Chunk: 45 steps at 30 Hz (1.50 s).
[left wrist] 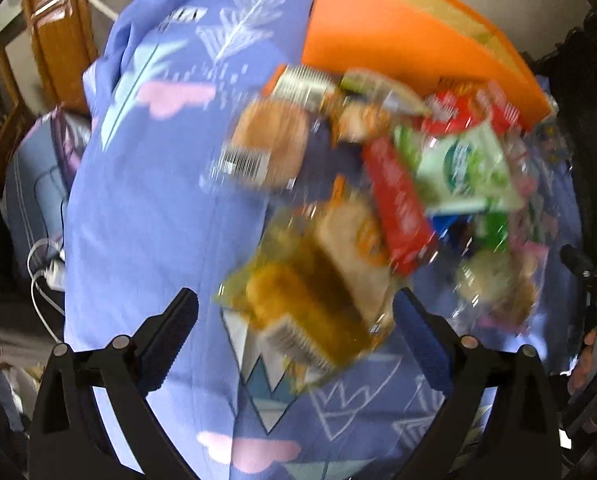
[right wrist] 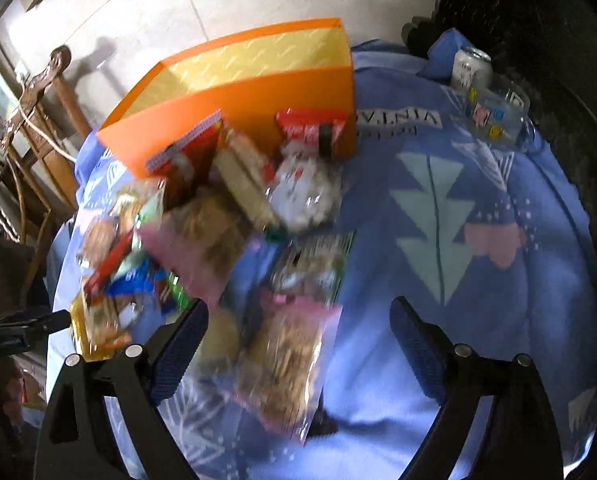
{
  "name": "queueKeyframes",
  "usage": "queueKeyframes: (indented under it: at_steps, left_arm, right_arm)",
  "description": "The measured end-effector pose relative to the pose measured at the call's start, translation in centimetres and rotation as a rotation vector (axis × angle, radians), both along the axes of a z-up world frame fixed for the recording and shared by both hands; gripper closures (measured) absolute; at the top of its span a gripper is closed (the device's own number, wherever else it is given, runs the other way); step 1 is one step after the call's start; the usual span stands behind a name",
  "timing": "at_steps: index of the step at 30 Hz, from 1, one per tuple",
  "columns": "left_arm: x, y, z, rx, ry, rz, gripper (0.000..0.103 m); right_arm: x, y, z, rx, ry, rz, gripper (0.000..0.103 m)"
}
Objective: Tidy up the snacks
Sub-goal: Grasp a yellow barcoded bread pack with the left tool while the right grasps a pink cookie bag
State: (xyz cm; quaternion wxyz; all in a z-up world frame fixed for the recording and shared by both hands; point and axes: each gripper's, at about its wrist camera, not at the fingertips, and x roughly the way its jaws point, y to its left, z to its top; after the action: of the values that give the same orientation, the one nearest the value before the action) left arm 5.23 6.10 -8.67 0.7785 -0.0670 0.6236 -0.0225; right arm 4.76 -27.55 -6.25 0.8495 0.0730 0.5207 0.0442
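A pile of snack packets (left wrist: pixel 398 168) lies on a blue patterned cloth (left wrist: pixel 146 200) in front of an open orange box (left wrist: pixel 398 40). My left gripper (left wrist: pixel 298 320) is open wide above the cloth. A clear yellow packet of golden snacks (left wrist: pixel 298 304) lies between its fingers, and the pads are not pressing it. In the right wrist view the same pile (right wrist: pixel 202 216) sits against the orange box (right wrist: pixel 238 108). My right gripper (right wrist: pixel 300 320) is open wide too, over a clear pink-edged packet of brown snacks (right wrist: pixel 286 360), without touching it. Both views are blurred by motion.
A drink can (right wrist: pixel 470 66) and a clear cup with coloured squares (right wrist: pixel 494 116) stand at the cloth's far right. Wooden chairs (right wrist: pixel 38 120) stand by the wall at left. A white cable (left wrist: pixel 42 272) hangs beside the cloth, and a hand (left wrist: pixel 590 360) shows at the right edge.
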Motion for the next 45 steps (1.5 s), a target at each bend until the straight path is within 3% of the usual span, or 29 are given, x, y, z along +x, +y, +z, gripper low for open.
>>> queueKeyframes:
  at_steps: [7, 9, 10, 12, 18, 25, 26, 27, 29, 32, 35, 39, 45]
  left_arm:
    - [-1.1, 1.3, -3.1, -0.027, 0.072, 0.083, 0.010]
    - [-0.7, 1.5, -4.5, -0.046, 0.118, 0.084, 0.037]
    - [-0.7, 1.6, -5.4, -0.053, 0.154, 0.086, 0.044]
    - [-0.5, 1.1, -5.2, -0.005, 0.129, 0.068, 0.058]
    - [-1.5, -0.7, -4.2, 0.079, 0.072, -0.030, 0.067]
    - [-2.7, 1.0, -1.8, 0.052, 0.022, -0.026, 0.067]
    - [-2.7, 1.2, -1.3, 0.054, 0.021, -0.020, 0.067]
    - [-2.8, 1.4, -1.3, 0.056, 0.022, -0.012, 0.067]
    - [-3.5, 1.9, -1.3, 0.055, 0.026, -0.004, 0.067]
    - [-3.1, 2.2, -1.4, 0.047, 0.033, -0.002, 0.067]
    - [-2.2, 1.9, -0.9, 0.036, 0.013, -0.011, 0.067]
    - [-1.5, 1.1, 0.1, 0.025, -0.009, -0.025, 0.067]
    - [-1.2, 0.4, 1.2, 0.019, -0.026, -0.046, 0.067]
  right_arm:
    - [-1.7, 0.7, 0.4, 0.024, 0.005, 0.014, 0.010]
    - [-2.2, 0.8, 0.5, 0.018, 0.003, 0.019, 0.010]
    - [-2.3, 0.8, 0.4, 0.012, 0.005, 0.021, 0.010]
    - [-2.4, 0.6, -0.1, -0.013, 0.022, 0.011, 0.010]
    - [-2.4, 0.6, -2.5, -0.047, 0.094, -0.003, 0.010]
    - [-1.4, 2.1, -5.5, -0.098, 0.159, 0.007, 0.011]
    - [-1.1, 2.3, -6.0, -0.100, 0.163, 0.012, 0.014]
    - [-0.9, 2.5, -6.4, -0.094, 0.169, 0.024, 0.033]
    - [-0.6, 2.9, -6.9, -0.004, 0.192, 0.059, 0.057]
    - [-0.9, 3.0, -6.1, 0.018, 0.197, 0.069, 0.065]
    - [-1.8, 2.1, -4.5, 0.087, 0.190, 0.070, 0.084]
    - [-3.1, 1.2, -2.0, 0.107, 0.159, 0.071, 0.085]
    - [-3.4, 0.0, -0.8, 0.131, 0.127, 0.069, 0.085]
